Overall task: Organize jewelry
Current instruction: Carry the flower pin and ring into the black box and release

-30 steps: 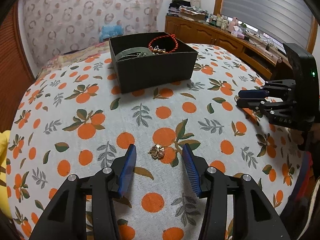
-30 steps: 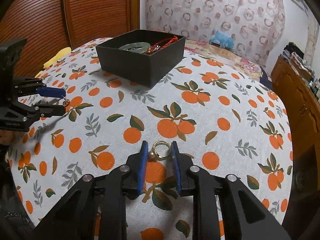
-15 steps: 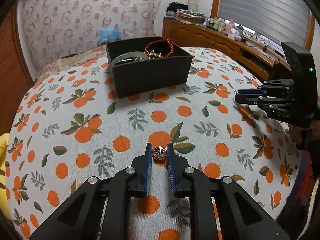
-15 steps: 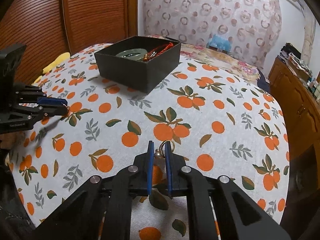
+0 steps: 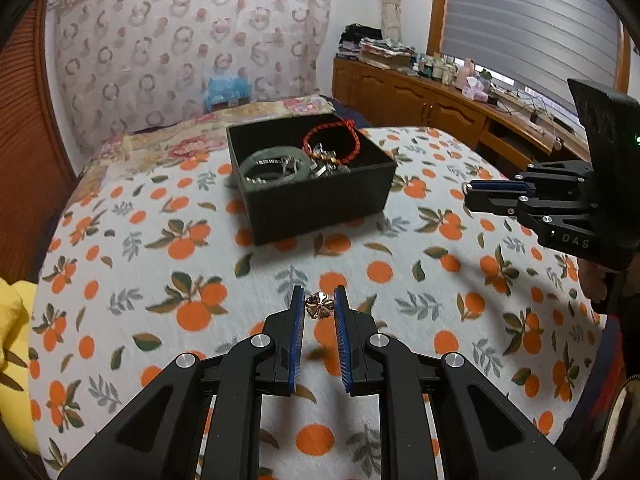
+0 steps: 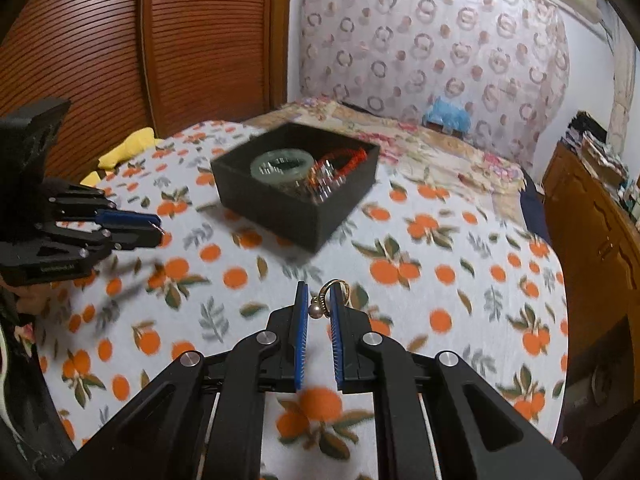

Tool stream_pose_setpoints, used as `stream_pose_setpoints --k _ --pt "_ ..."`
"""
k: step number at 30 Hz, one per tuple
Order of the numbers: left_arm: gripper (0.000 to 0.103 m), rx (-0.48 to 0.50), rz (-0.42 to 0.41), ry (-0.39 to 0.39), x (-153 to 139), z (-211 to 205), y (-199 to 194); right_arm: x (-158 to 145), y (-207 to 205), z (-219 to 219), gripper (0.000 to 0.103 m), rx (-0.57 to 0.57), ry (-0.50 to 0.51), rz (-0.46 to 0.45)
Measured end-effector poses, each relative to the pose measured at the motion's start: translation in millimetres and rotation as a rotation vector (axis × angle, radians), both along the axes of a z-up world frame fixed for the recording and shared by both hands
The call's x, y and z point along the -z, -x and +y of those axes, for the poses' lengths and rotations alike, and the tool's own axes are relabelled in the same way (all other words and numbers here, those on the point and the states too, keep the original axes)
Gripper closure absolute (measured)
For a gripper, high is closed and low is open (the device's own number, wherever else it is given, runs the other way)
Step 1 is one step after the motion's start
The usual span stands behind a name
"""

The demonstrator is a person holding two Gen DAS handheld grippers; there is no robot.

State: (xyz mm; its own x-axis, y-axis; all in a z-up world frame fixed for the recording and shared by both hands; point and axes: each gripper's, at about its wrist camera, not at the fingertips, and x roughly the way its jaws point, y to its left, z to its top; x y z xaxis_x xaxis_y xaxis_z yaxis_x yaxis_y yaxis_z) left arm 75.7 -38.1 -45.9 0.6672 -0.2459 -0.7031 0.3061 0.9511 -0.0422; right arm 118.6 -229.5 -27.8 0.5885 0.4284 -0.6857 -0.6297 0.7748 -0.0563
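My left gripper (image 5: 319,307) is shut on a small gold flower-shaped charm (image 5: 319,305) and holds it above the orange-print tablecloth (image 5: 168,280). My right gripper (image 6: 320,300) is shut on a gold ring with a pearl (image 6: 325,298), also lifted off the cloth. A black open box (image 5: 316,196) stands ahead at the far middle of the table; it holds a green bangle (image 5: 272,168), a red cord bracelet (image 5: 331,145) and some metal pieces. The box also shows in the right wrist view (image 6: 296,196). Each gripper appears in the other's view, at the side (image 5: 472,196) (image 6: 156,228).
A yellow cloth (image 5: 12,344) lies at the table's left edge. A wooden sideboard (image 5: 440,108) with clutter stands beyond the table on the right. A wooden slatted door (image 6: 140,40) and a patterned curtain (image 6: 420,52) are behind the table.
Both grippers closed on their pieces, the left on the flower charm, the right on the pearl ring, and lifted them off the cloth toward the box.
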Motion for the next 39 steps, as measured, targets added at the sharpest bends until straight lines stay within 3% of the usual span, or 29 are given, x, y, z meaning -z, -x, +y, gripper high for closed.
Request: stream_pose_setpoints --k 10,22,39 --pt "0.089 -0.034 -0.043 0.005 -17.2 6.9 -26.0 -28.6 -41.3 42.8 0.091 -0.039 -0.077 -0.030" --pt "0.089 -0.065 -0.080 0.001 -38.7 8.6 -57.5 -31.3 -92.0 58.1 0.090 -0.006 -0.119 0.016" --pt "0.089 -0.098 -0.078 -0.018 -41.4 -7.6 -106.6 -28.4 -71.9 23.7 0.090 0.074 -0.153 -0.010"
